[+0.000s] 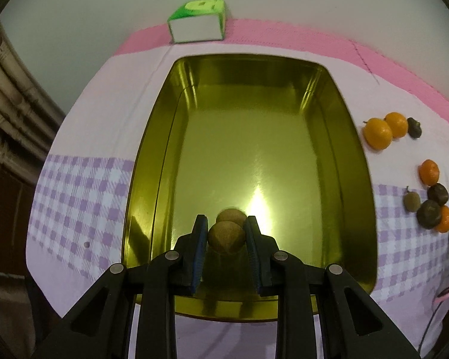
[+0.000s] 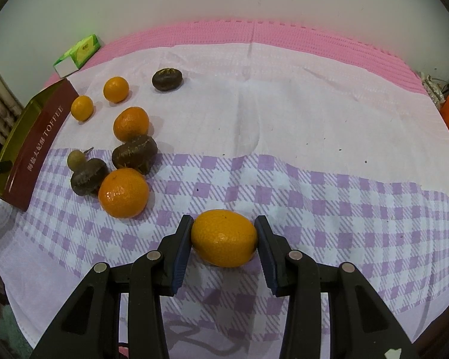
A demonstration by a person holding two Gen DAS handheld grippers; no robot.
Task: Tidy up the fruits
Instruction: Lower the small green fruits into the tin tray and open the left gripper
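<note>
My left gripper (image 1: pixel 226 223) is shut on a small brown round fruit (image 1: pixel 226 237) and holds it just above the floor of a gold tin tray (image 1: pixel 152 155); the fruit's reflection shows on the tray floor behind it. My right gripper (image 2: pixel 224 224) is shut on an orange citrus fruit (image 2: pixel 224 237) low over the checked cloth. Several oranges (image 2: pixel 123 193) and dark brown fruits (image 2: pixel 134 152) lie on the cloth to the left of my right gripper, next to the tin's red side (image 2: pixel 39 146).
A green and white box (image 1: pixel 199 19) stands behind the tray by the wall; it also shows in the right wrist view (image 2: pixel 77 51). Loose oranges (image 1: pixel 377 133) and dark fruits (image 1: pixel 429 214) lie right of the tray. A pink mat (image 2: pixel 284 39) borders the cloth.
</note>
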